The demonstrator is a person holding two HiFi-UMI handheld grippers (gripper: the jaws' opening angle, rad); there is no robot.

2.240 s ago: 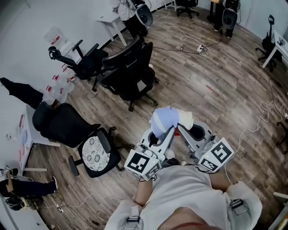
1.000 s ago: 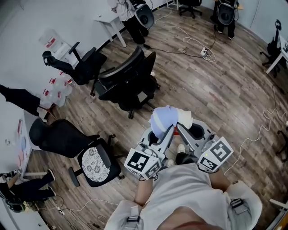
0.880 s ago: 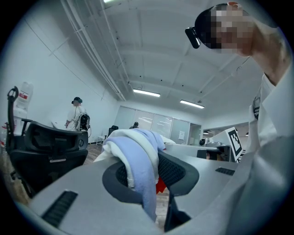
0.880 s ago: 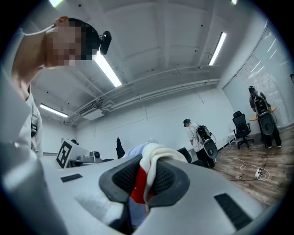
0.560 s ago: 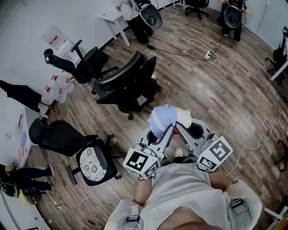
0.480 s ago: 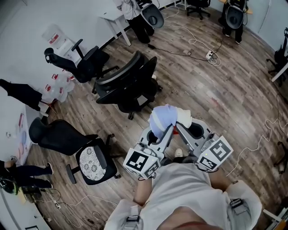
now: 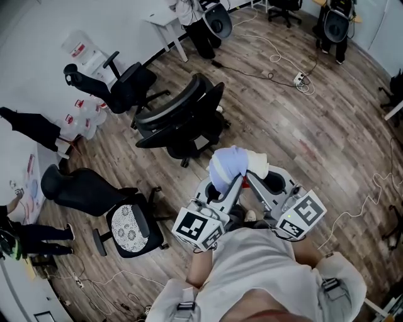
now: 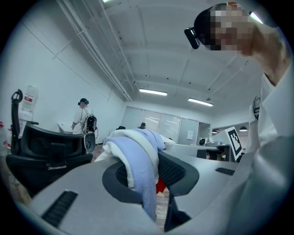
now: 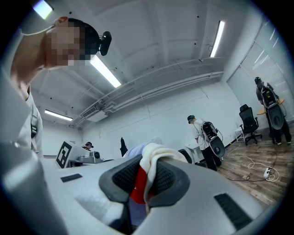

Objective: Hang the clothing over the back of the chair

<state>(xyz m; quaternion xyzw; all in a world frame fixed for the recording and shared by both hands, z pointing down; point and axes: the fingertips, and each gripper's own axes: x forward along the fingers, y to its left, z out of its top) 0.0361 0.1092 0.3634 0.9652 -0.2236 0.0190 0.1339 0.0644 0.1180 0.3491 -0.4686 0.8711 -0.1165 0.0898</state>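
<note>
The clothing (image 7: 230, 163) is a bunched light-blue and white garment, held in the air in front of my chest. My left gripper (image 7: 220, 182) is shut on its blue side and my right gripper (image 7: 264, 177) on its white side. In the left gripper view the clothing (image 8: 138, 153) hangs in folds between the dark pads of the left gripper (image 8: 146, 176). In the right gripper view the right gripper (image 9: 144, 181) pinches the clothing (image 9: 156, 156), and a red patch shows in it. A black mesh-backed office chair (image 7: 182, 116) stands on the wooden floor just beyond the bundle.
A second black chair (image 7: 123, 88) stands by the wall. A third chair (image 7: 94, 185) with a lace-patterned seat is at my left. Cables and a power strip (image 7: 302, 80) lie on the floor. A person with a backpack (image 9: 204, 133) stands at a white table (image 7: 162, 19).
The floor, chairs and power strip have drifted a little down and to the right through the head view as I carry the bundle along. Both grippers keep the same hold on the clothing.
</note>
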